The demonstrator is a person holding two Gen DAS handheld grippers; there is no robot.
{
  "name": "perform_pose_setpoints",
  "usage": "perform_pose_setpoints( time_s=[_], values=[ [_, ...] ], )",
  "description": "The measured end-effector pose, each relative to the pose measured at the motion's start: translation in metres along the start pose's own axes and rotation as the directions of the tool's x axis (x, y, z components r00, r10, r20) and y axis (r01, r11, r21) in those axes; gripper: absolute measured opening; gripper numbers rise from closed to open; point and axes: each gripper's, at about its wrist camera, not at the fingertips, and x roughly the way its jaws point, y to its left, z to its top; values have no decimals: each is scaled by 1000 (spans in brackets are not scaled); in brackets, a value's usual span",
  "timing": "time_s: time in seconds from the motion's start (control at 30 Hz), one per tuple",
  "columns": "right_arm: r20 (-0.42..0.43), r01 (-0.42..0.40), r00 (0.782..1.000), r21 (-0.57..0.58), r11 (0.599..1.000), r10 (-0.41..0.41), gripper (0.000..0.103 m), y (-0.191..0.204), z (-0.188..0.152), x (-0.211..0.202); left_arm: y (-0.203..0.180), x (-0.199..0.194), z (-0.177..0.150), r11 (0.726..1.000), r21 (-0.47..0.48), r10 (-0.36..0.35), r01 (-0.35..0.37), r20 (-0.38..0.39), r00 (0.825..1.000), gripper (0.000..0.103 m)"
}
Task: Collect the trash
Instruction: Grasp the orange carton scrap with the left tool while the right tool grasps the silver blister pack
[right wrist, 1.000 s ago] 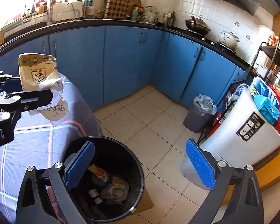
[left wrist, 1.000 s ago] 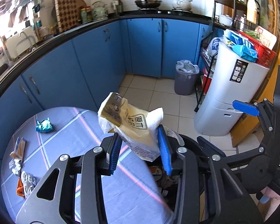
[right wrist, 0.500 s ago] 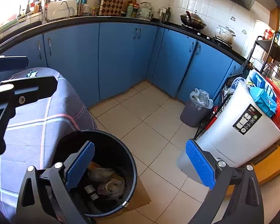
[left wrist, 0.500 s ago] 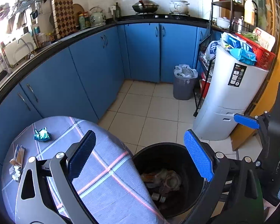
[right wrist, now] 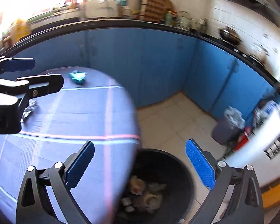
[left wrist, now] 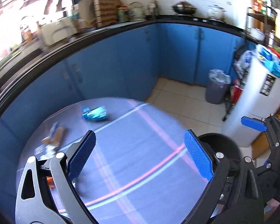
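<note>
While both the left gripper (left wrist: 140,149) and right gripper (right wrist: 140,160) gape wide and empty, a teal wrapper (left wrist: 95,113) lies near the table's (left wrist: 140,168) far edge; only the right wrist view shows trash inside the black bin (right wrist: 177,164).

Daylight floods in from about ten o'clock in both views, blowing the countertop (left wrist: 18,43) there out to white glare. The scene is bright overall. Motion blur smears the blue cabinets (right wrist: 140,59), the tablecloth (left wrist: 132,160) stripes and the blue wrapper (left wrist: 95,113). Fisheye distortion bends the counter edge into an arc, and the corners go black. Trash inside the black bin (right wrist: 179,169) sits in soft shadow.
</note>
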Motion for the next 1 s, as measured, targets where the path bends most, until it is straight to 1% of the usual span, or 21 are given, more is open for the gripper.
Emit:
perform_pose_setpoints(
  time_s=[0.1, 0.2, 0.23, 0.27, 0.33, 0.4, 0.47, 0.5, 0.63, 0.7, 0.77, 0.83, 0.87, 0.9, 0.93, 0.97, 1.0],
  values=[
    [1, -60, 998, -53, 997, 60, 95, 37, 10, 7, 37, -3, -16, 999, -19, 43, -44, -21, 999, 94],
    [-2, -139, 990, -101, 985, 140, 95, 80, 21, 14, 88, -7, -38, 991, -49, 120, -123, -53, 991, 94],
    [-6, -166, 986, -111, 980, 167, 95, 93, 23, 17, 101, -9, -43, 989, -64, 129, -133, -61, 990, 94],
    [-13, -211, 977, -124, 970, 211, 95, 111, 28, 20, 117, -11, -51, 985, -87, 140, -147, -73, 987, 94],
    [-28, -263, 965, -137, 955, 262, 95, 134, 32, 25, 143, -16, -65, 977, -124, 164, -174, -91, 982, 94],
    [-45, -324, 946, -153, 934, 321, 95, 164, 37, 30, 169, -19, -80, 967, -156, 186, -202, -111, 976, 94],
    [-60, -364, 932, -166, 917, 359, 95, 185, 41, 35, 186, -20, -92, 959, -178, 198, -220, -130, 971, 94],
    [-69, -379, 925, -175, 909, 373, 95, 198, 42, 39, 195, -20, -98, 955, -188, 206, -230, -138, 969, 94],
    [-105, -403, 915, -176, 898, 390, 95, 229, 46, 60, 215, -18, -115, 946, -210, 217, -249, -161, 963, 94],
    [-118, -401, 915, -161, 902, 386, 95, 236, 46, 68, 223, -15, -123, 943, -219, 216, -250, -168, 962, 94],
    [-131, -385, 921, -160, 909, 367, 83, 241, 47, 78, 227, -10, -125, 943, -225, 209, -246, -175, 962, 94],
    [-156, -374, 923, -155, 914, 351, 45, 244, 46, 86, 230, -3, -127, 943, -234, 194, -235, -185, 963, 94],
    [-185, -384, 916, -142, 912, 356, 40, 245, 46, 93, 231, 0, -127, 945, -235, 188, -229, -187, 964, 94],
    [-203, -392, 910, -136, 910, 362, 32, 244, 44, 97, 230, 3, -127, 946, -235, 183, -225, -188, 965, 94],
    [-192, -383, 915, -147, 912, 354, 19, 243, 45, 95, 229, 8, -126, 948, -235, 171, -215, -191, 967, 94],
    [-197, -383, 916, -158, 910, 350, 18, 242, 45, 95, 227, 11, -126, 950, -235, 162, -205, -191, 968, 94],
    [-193, -376, 918, -157, 913, 345, 13, 239, 46, 93, 224, 16, -124, 953, -234, 151, -194, -190, 970, 94]
  ],
)
